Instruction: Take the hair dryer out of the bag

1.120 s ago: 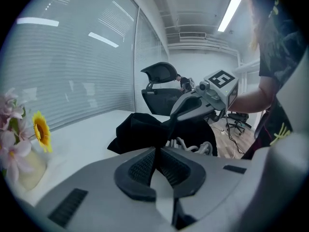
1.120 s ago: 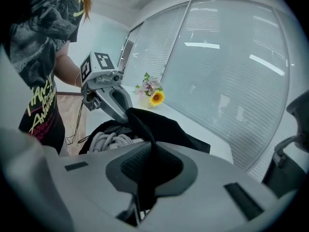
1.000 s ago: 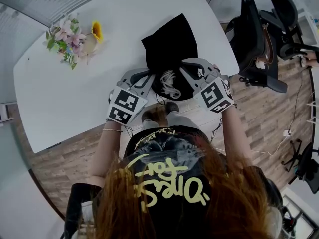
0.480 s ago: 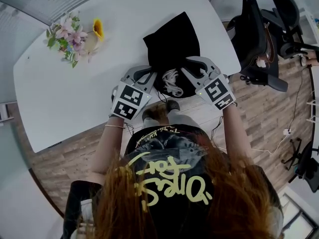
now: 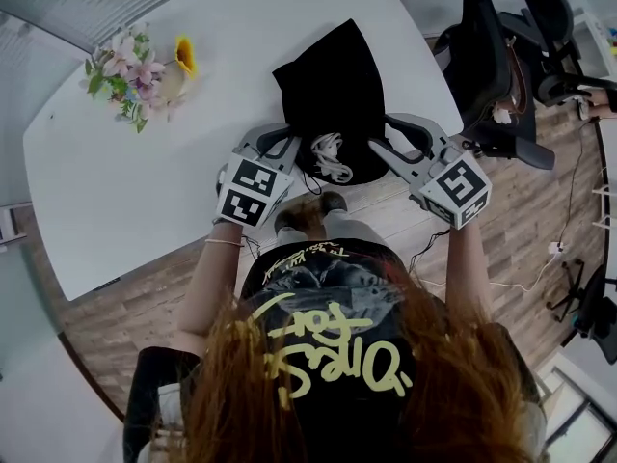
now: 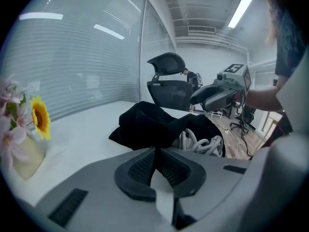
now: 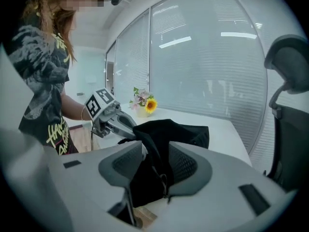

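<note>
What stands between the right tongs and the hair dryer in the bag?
Only the bag itself: a fold of its black cloth hangs between the jaws of the right tongs, which have just been opening. At the open mouth the coiled cord shows; the dryer's body is hidden inside.

Black bag (image 5: 328,80); white surface (image 5: 145,181); pale grey cord (image 5: 330,154) — yellow sunflower (image 5: 186,57), pink blossoms (image 5: 123,58), brown wood-grain floor (image 5: 511,230).

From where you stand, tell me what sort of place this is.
Most likely an office or meeting room: a large white table, a black office chair beside it, and glazed partition walls with blinds.
</note>
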The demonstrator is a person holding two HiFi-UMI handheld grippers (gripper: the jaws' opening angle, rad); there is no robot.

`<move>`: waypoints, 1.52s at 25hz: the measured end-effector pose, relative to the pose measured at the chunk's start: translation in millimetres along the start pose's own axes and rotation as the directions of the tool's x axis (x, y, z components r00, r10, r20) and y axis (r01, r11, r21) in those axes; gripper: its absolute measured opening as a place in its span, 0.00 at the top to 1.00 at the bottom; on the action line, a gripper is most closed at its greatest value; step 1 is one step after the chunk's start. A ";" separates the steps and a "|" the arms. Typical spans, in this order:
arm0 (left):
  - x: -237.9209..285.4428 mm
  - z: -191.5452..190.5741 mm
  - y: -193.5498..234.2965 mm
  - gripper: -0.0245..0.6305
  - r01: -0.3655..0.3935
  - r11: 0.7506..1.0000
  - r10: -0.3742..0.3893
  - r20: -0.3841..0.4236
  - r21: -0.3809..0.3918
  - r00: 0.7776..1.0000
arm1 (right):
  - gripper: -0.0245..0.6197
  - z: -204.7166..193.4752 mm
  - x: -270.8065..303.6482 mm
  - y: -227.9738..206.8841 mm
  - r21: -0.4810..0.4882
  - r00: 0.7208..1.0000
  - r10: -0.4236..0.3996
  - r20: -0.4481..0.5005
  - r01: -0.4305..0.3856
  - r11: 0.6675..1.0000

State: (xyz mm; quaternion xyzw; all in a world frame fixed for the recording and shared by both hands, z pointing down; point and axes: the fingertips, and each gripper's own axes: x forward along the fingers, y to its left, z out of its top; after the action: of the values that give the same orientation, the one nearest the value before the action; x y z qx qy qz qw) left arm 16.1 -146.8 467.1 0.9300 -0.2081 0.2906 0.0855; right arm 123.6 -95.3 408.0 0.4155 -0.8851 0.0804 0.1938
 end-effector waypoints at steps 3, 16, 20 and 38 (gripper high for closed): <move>0.9 0.0 0.3 0.94 0.003 1.000 -0.003 0.008 -0.005 1.000 | 0.72 17.5 -1.6 29.4 0.040 0.999 0.047 0.016 -0.047 0.998; -4.5 0.8 0.2 0.94 0.071 0.997 -0.070 0.077 -0.019 0.995 | 0.55 -30.4 59.7 60.0 0.426 0.973 -0.012 -0.230 0.112 0.898; -8.5 2.5 -1.5 0.94 0.105 0.994 -0.103 0.105 -0.018 0.989 | 0.50 -28.0 65.4 55.4 0.473 0.968 -0.071 -0.242 0.182 0.862; -24.6 -1.4 -9.5 0.94 0.217 0.976 -0.212 0.172 -0.012 0.962 | 0.49 -34.1 96.9 34.8 0.424 0.874 -0.299 -0.382 0.453 0.784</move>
State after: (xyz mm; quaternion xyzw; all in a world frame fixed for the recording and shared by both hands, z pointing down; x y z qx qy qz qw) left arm 1.2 -129.5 453.7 0.9670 -0.1173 0.1962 0.1127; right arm 50.2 -130.9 479.5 0.6043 -0.6919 0.3277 0.2208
